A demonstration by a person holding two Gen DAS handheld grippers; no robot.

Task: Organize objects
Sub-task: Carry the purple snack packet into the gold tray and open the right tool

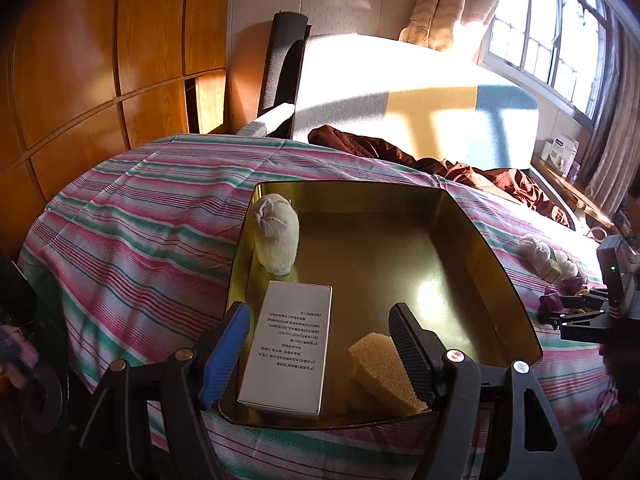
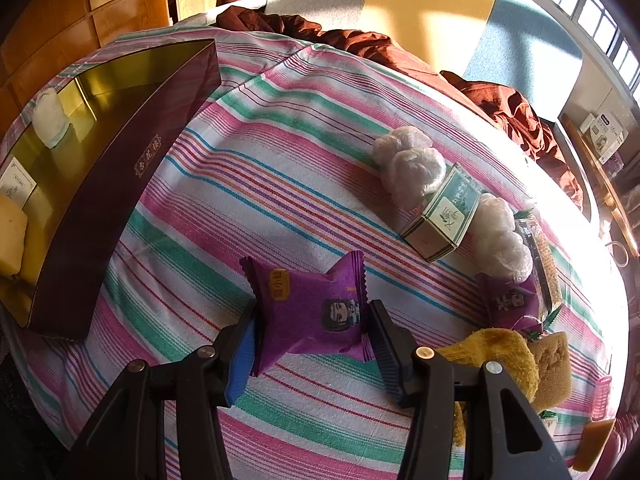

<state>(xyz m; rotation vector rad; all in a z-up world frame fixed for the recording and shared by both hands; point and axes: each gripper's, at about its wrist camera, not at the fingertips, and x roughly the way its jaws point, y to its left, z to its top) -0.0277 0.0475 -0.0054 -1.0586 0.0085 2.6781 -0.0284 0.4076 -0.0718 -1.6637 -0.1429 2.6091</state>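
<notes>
Your right gripper [image 2: 312, 340] has its two fingers on either side of the purple snack packet [image 2: 310, 312], pads touching or nearly touching the crinkled wrapper; whether it is truly clamped and off the bedspread [image 2: 248, 184] I cannot tell, though the packet looks pinched at its sides. Squeeze only until the wrapper stops slipping, since what is inside probably crushes easily. Lift straight up before you swing left, because the wall of the purple tin [image 2: 120, 184] stands high on that side and the packet's frilled ends could catch on its rim.

Your left gripper [image 1: 320, 344] hangs spread wide over the near end of the tin [image 1: 472, 232], holding nothing. Its fingers straddle the white box [image 1: 292, 344], and the right finger sits just beside the yellow sponge [image 1: 384, 368]. Draw that hand back a little so it does not block the way in.

The rolled white sock [image 1: 278, 236] stands in the far left corner, and the middle and right of the gold floor are bare, so aim the packet there and lay it flat beside the box.

The other loose things wait near your right hand: a green and white carton [image 2: 444, 216], plastic-wrapped white bundles [image 2: 408, 164], a second purple packet [image 2: 512, 300] and a yellow cloth [image 2: 500, 356].
</notes>
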